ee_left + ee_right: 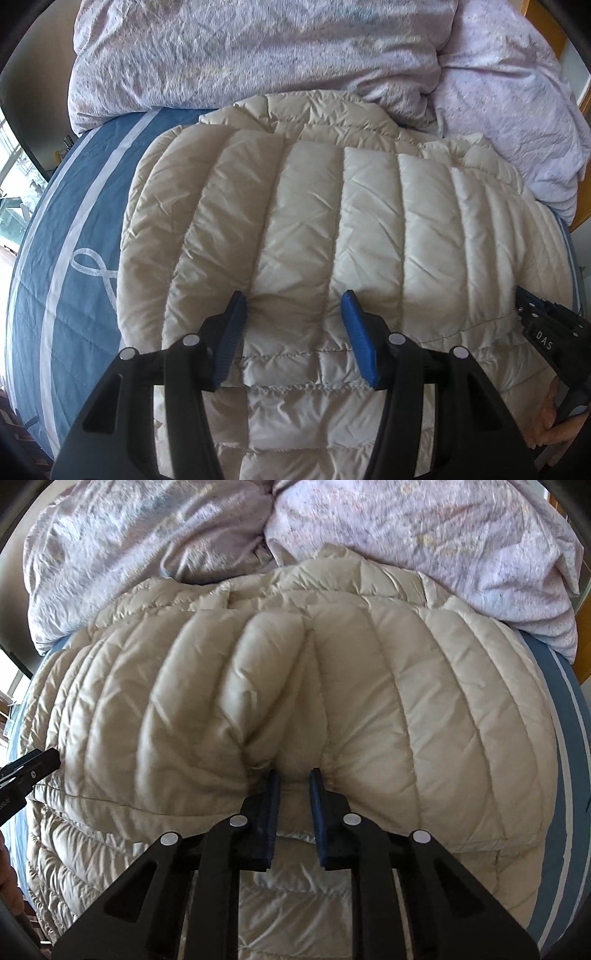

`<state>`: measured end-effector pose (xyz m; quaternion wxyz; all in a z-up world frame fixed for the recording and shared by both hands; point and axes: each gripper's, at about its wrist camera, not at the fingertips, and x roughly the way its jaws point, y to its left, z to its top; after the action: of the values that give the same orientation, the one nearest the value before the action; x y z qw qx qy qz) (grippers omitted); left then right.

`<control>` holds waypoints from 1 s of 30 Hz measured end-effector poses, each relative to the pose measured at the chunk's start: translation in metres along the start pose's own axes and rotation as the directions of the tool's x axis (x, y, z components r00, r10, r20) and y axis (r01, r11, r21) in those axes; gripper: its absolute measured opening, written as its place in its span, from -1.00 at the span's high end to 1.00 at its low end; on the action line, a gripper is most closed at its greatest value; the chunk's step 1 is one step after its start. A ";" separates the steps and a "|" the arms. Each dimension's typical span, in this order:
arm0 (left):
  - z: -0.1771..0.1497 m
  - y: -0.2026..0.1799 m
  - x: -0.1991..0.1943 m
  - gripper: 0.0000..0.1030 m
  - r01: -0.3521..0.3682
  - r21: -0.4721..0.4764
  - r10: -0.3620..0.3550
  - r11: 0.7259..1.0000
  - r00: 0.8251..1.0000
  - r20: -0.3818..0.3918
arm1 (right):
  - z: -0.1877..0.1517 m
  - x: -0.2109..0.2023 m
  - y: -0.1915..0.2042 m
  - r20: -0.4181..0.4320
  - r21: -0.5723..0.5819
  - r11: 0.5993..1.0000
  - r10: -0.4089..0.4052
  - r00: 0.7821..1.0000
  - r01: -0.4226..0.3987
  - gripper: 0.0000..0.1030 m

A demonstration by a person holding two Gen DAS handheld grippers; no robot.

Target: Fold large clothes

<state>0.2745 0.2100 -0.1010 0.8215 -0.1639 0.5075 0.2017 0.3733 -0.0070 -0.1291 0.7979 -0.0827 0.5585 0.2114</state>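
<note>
Right wrist view shows your right gripper (294, 775) pinched on a ridge of the cream quilted down jacket (369, 701), the blue pads nearly together with a bulge of padding pressed between them. The jacket lies spread across the blue bedsheet (565, 738), its far end against the rumpled lilac duvet (443, 546). In the left wrist view your left gripper (293, 299) stands about half open, tips dented into the jacket's upper layer, one quilt channel between the pads but not squeezed. Close it on that channel before you lift, so both sides rise together. The slippery shell will probably slide, so take a deep bite including the edge seam, not just puffed filling, and keep both hands level as you fold.
</note>
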 end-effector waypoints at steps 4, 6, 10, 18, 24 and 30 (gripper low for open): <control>0.000 0.001 0.010 -0.06 -0.017 0.007 0.017 1.000 1.000 -0.016 | -0.003 0.001 0.006 0.016 -0.021 0.999 -0.029 0.999 0.029 0.66; 0.000 0.001 0.015 -0.07 -0.024 0.007 0.024 1.000 0.999 -0.023 | -0.004 0.001 0.008 0.030 -0.034 0.999 -0.037 0.999 0.038 0.66; 0.000 0.000 0.023 -0.09 -0.042 0.013 0.042 0.999 0.999 -0.032 | -0.002 0.000 0.006 0.026 -0.037 0.999 -0.028 0.999 0.029 0.66; -0.003 0.000 0.014 -0.13 -0.035 -0.010 0.034 0.999 0.999 -0.037 | 0.003 -0.006 0.000 -0.019 0.004 1.000 0.010 1.000 -0.009 0.47; -0.022 0.004 -0.023 -0.30 -0.041 0.040 0.040 0.998 0.999 0.030 | -0.014 -0.046 -0.014 0.052 0.022 1.000 0.006 0.999 -0.007 -0.32; -0.056 0.019 -0.055 -0.36 -0.047 0.073 0.042 0.996 0.997 0.071 | -0.048 -0.076 -0.040 0.022 0.015 1.000 0.016 1.000 -0.016 -0.32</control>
<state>0.2000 0.1908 -0.0766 0.8396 -0.1145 0.4892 0.2063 0.3275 -0.0786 -0.0803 0.8028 -0.0697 0.5520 0.2144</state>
